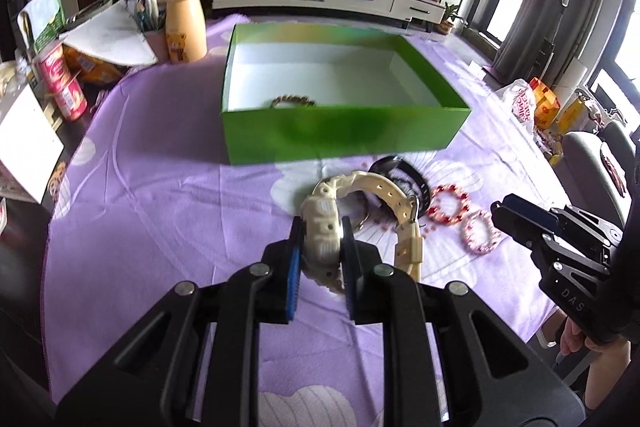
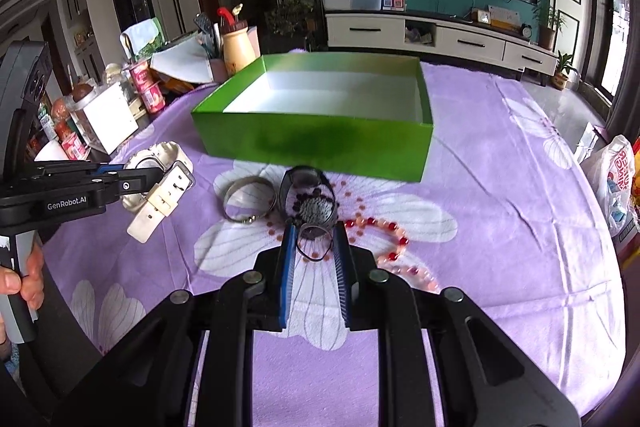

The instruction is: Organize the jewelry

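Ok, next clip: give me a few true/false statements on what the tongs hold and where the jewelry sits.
1. The left tongs grip the cream watch. True.
2. The green box is empty. False: a beaded bracelet lies inside.
3. The right tongs are clamped on the silver bangle. False: they are open over a black watch; the bangle lies apart on the cloth.
4. A red bead bracelet lies on the purple tablecloth, outside the box. True.
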A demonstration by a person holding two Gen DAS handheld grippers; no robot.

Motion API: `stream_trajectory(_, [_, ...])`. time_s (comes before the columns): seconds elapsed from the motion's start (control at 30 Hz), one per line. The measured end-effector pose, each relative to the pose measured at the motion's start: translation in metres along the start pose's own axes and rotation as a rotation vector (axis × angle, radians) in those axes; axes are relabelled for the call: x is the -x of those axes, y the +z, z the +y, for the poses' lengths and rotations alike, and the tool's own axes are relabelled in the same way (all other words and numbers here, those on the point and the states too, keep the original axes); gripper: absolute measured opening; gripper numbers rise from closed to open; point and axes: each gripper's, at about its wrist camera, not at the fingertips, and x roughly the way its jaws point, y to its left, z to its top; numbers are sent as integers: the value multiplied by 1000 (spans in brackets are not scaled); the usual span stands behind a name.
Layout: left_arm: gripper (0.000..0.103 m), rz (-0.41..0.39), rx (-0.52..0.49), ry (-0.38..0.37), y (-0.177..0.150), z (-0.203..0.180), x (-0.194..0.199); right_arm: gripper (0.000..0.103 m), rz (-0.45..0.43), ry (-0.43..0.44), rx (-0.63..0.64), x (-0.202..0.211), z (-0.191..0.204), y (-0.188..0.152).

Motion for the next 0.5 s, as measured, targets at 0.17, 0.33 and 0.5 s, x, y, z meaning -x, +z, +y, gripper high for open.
stream_trajectory(0.17, [17,-22,-12,-33,16,-8,6,19,-35,7,1,6,-1,12])
stream_trajectory(0.33, [17,-50,-24,-35,36,-11,9,19,-66,6,10,8,-3,25])
stream_trajectory(0.5, [17,-66,-35,-36,58,-14,6,19,-98,11,12,7,-9,42])
